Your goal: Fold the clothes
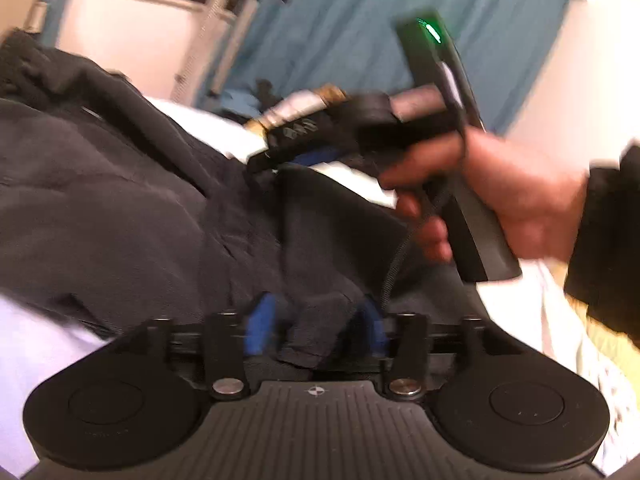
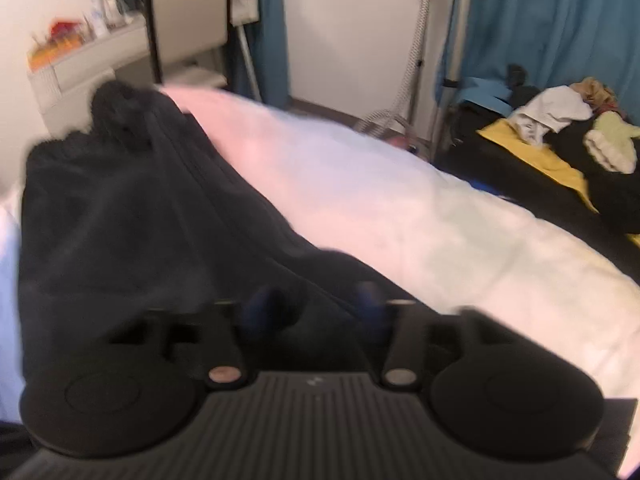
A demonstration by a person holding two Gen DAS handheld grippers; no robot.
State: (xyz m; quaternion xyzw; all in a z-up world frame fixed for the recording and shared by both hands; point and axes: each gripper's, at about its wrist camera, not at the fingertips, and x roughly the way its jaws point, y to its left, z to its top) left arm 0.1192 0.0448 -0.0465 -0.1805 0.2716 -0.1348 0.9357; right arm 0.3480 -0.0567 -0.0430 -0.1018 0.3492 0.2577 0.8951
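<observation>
Brightness: moderate indoor light, source not in view; both views evenly lit.
Colour cast: the white bedcover (image 2: 400,200) ahead of the right tool shifts from pink through bluish to pale green.
Blur: heavy motion smear in both views; the dark garment (image 1: 120,200) shows almost no weave.
Glow: a green indicator light (image 1: 430,32) smears into a streak, up and right of the left tool.
Distortion: fisheye bending; teal curtains (image 2: 552,20) lean, corners black.
Shadow: soft, none sharply cast.
Dark areas: black tool bodies nearest the lens lose detail.
</observation>
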